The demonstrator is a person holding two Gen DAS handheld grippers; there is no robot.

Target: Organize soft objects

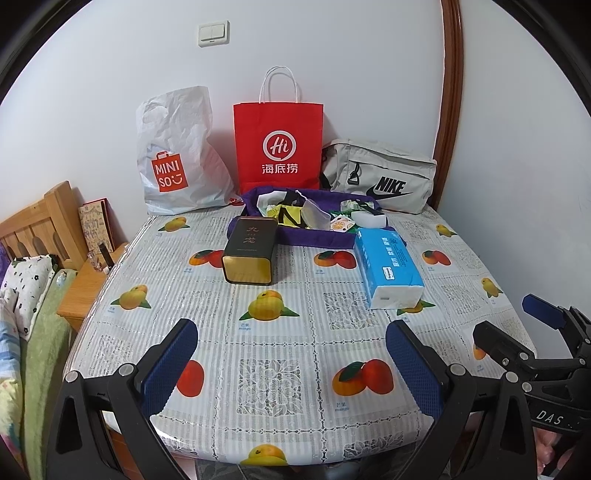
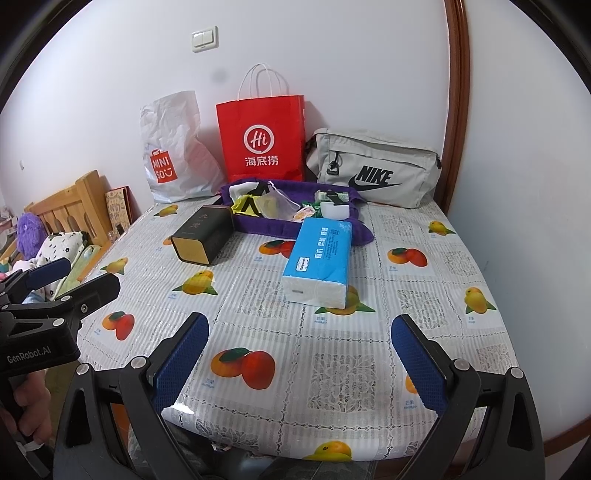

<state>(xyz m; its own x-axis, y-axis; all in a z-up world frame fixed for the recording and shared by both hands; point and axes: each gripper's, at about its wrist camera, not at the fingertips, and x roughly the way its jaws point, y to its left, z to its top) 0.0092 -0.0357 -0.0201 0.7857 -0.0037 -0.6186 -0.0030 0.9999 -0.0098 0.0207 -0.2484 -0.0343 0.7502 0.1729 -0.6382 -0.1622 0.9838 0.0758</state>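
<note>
Holding both grippers out over the near edge of the tabletop (image 1: 295, 332), we've got nothing grabbed. Our left gripper (image 1: 291, 365) has its jaws spread wide with only tablecloth between the blue pads, and our right gripper (image 2: 301, 363) is the same, wide apart and empty. Each one also shows up at the edge of the other's view.

The tissue pack (image 2: 319, 258), blue wrapper with white ends, lies flat on the tabletop a bit right of centre. Its long axis runs front to back, with one white end facing us and the far end touching the purple cloth tray (image 2: 258, 225). In the left wrist view it leans slightly, near end drifting right. That tray holds a jumble of small packets and wrappers, too messy to name one by one. Just left of it a dark tin (image 1: 251, 251) with a gold end lies on its side, gold end pointing toward us.

Along the back wall, left to right: a white Miniso plastic bag (image 1: 177, 155), a red paper bag (image 1: 279, 144) standing upright, and a grey Nike pouch (image 2: 373, 168).

The tablecloth is a clear-ish lace print with mangoes all over. The wall is plain white with a light switch (image 1: 213, 33), a wooden door frame (image 2: 456, 110) on the right, and a wooden headboard (image 1: 40, 225) and bedding off to the left.
</note>
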